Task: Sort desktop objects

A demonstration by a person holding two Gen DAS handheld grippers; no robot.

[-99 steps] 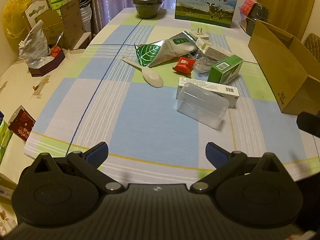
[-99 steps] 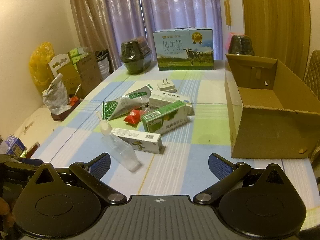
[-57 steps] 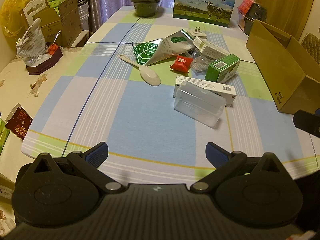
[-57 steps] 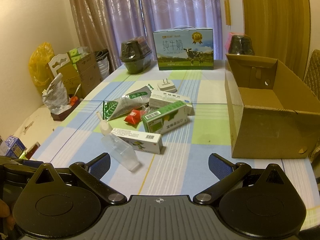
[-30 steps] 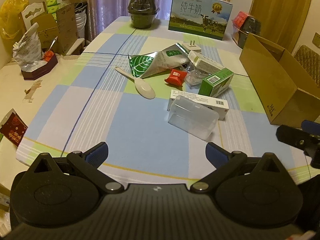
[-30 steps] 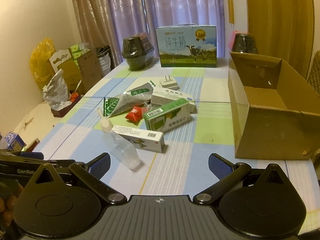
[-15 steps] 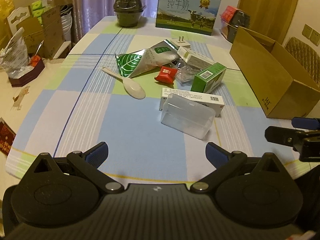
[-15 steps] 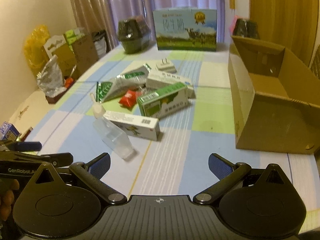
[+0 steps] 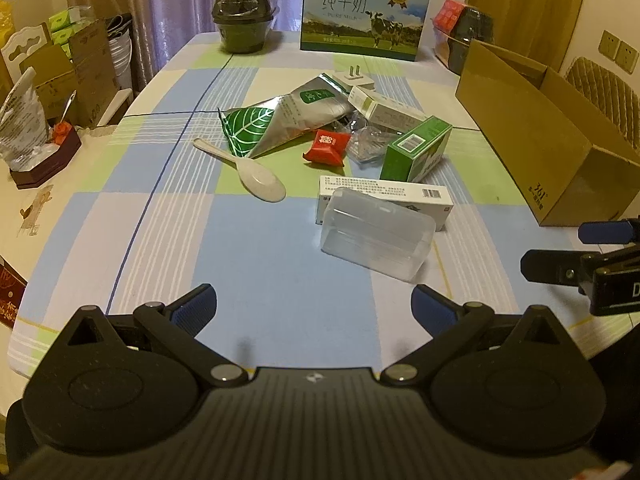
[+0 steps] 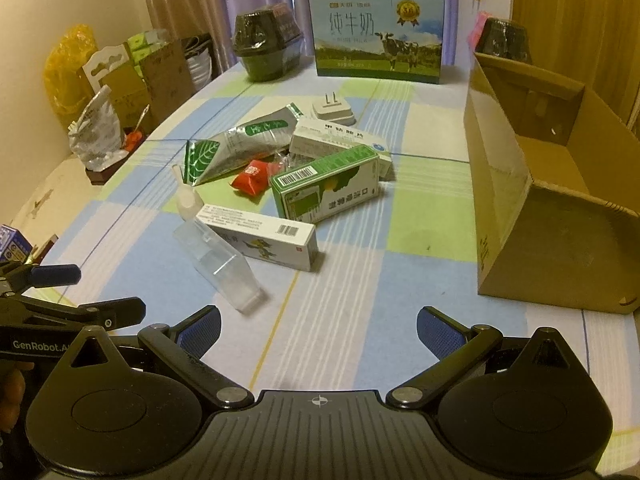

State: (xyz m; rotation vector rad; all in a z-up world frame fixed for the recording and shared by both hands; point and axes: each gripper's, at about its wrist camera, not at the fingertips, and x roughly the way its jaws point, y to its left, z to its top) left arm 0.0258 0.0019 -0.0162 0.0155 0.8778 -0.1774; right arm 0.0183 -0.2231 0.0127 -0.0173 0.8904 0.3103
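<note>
A pile of objects lies mid-table: a clear plastic case (image 9: 377,239) (image 10: 218,261), a white medicine box (image 9: 386,197) (image 10: 259,236), a green box (image 9: 416,149) (image 10: 326,188), a red packet (image 9: 328,147) (image 10: 252,177), a foil leaf pouch (image 9: 280,120) (image 10: 236,142), a white spoon (image 9: 244,171), another white box (image 10: 340,139) and a plug adapter (image 10: 333,111). An open cardboard box (image 9: 548,132) (image 10: 548,192) stands at the right. My left gripper (image 9: 314,309) is open short of the clear case. My right gripper (image 10: 318,326) is open too, near the table's front.
A milk carton case (image 9: 364,10) and a dark lidded bowl (image 9: 244,20) stand at the far end. Bags and boxes (image 10: 120,80) crowd the left side beyond the table. Bare checked tablecloth (image 9: 260,272) lies between the grippers and the pile.
Both grippers have moved forward toward the pile and stayed open. The right gripper's fingers now show further in at the right of the left wrist view.
</note>
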